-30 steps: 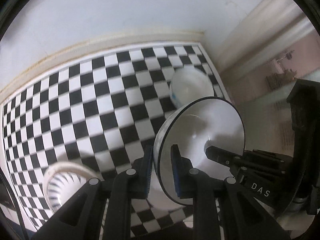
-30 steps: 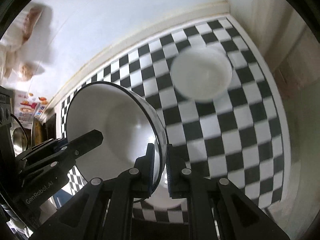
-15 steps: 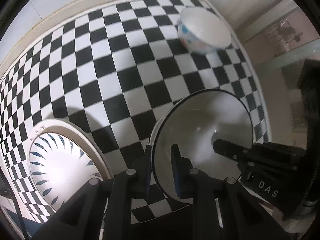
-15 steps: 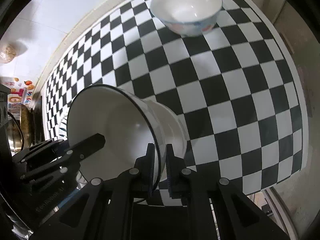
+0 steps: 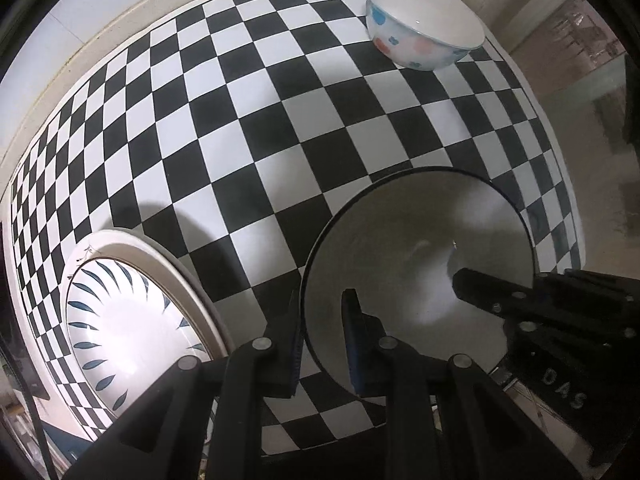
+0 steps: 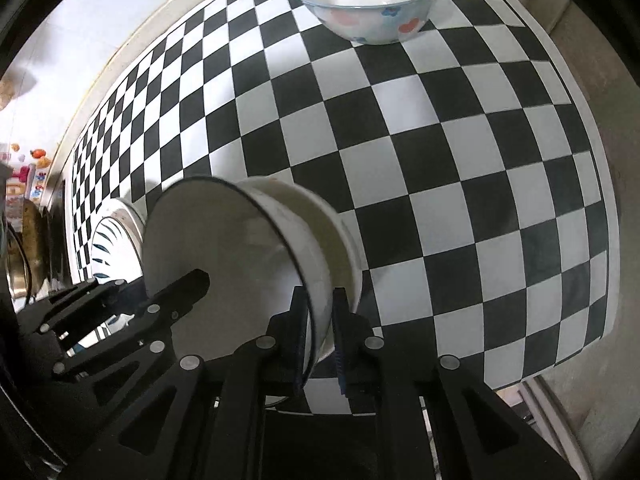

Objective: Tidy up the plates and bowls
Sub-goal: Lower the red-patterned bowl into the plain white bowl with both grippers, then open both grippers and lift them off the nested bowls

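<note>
Fingers (image 5: 296,344) of left gripper (image 5: 322,338) and right gripper (image 6: 320,332) both pinch black-rimmed bowl (image 5: 416,264) rim; floral bowl (image 5: 424,34) far ahead; patterned plate (image 5: 132,320) left.

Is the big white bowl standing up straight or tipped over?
Tipped. The white bowl opens sideways, its rim pinched by the left gripper and right gripper.

checkered black-and-white tabletop (image 5: 248,128). floral bowl (image 5: 424,36) upright near far right corner, plate with blue leaf marks (image 5: 132,320) flat at near left, well apart from it
</note>
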